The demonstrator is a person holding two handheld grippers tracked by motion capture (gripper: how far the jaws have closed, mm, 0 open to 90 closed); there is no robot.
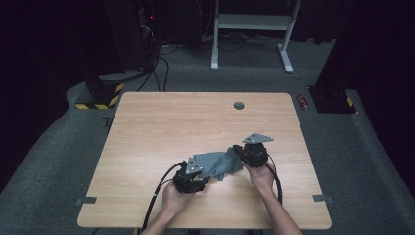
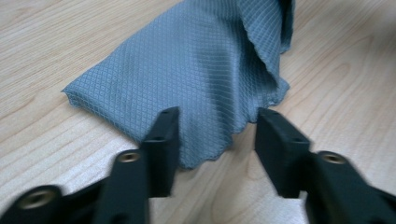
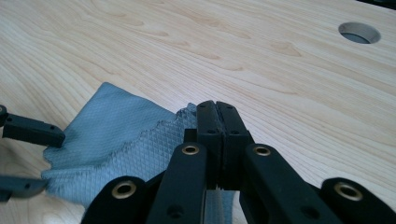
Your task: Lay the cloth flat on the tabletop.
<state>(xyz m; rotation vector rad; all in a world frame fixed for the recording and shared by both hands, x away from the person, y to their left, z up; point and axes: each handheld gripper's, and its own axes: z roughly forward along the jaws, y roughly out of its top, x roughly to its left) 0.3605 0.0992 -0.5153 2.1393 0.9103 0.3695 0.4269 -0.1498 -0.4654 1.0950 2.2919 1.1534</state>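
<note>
No readable text, label or number anywhere (cloth included).

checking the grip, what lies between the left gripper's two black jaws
In the left gripper view, the scalloped corner of the grey diamond-weave cloth lies between the open jaws of the left gripper, on bare light wooden table.

Wooden table (image 1: 161,122) bearing grey cloth (image 1: 218,164)

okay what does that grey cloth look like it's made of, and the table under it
Grey cloth: looks like a thin woven microfibre cleaning cloth, matte, with a fine diamond-grid texture and a wavy cut edge; it drapes softly. The exact fibre can't be told.
Table: pale wood grain with a smooth, slightly glossy face, probably laminate or veneer rather than solid wood.
</note>
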